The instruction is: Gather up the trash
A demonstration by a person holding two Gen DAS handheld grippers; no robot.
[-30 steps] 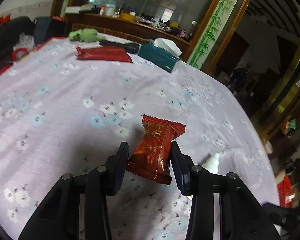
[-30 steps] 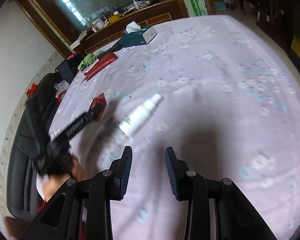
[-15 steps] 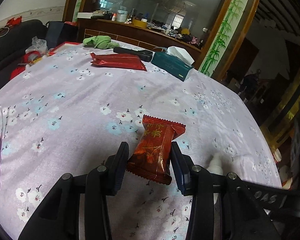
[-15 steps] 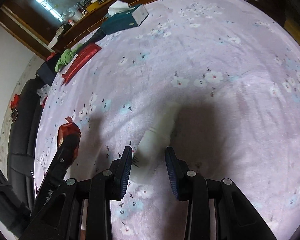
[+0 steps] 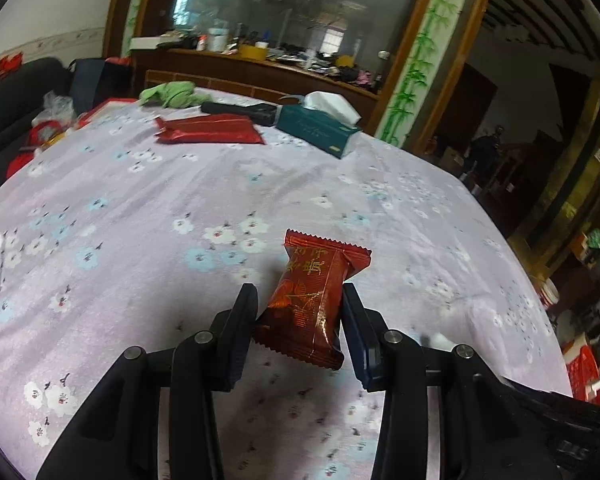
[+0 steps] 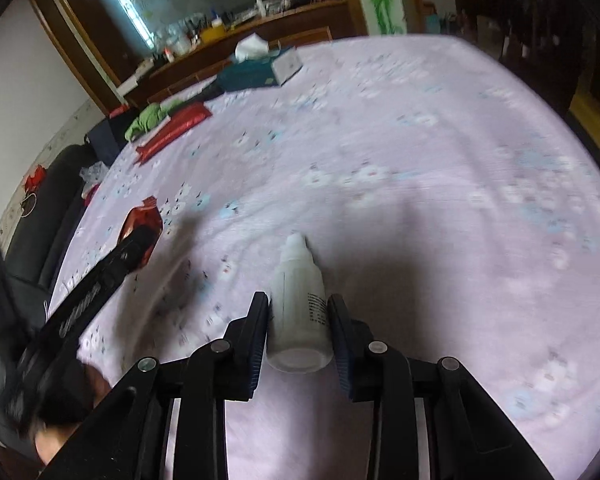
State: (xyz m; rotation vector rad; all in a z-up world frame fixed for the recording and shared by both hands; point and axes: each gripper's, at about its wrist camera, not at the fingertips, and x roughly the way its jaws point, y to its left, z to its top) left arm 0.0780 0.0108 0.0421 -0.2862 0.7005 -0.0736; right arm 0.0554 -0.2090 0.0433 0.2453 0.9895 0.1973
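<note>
Now, with the red wrapper point(image 5: 311, 304) pinched in the left gripper point(image 5: 298, 326) above the bench point(image 5: 140, 208), the white bottle point(image 6: 298, 312), lying between the right gripper point(image 6: 299, 334)'s part-open fingers, should be squeezed mid-body before being lifted.

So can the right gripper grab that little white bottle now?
Probably yes. The white bottle already lies between the right gripper's fingers on the tablecloth, with nothing blocking it; the fingers look close on both sides.

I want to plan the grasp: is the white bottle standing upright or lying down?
Lying down. The bottle rests on its side on the tablecloth, nozzle pointing away, round base facing the camera, between the right claw fingers.
</note>
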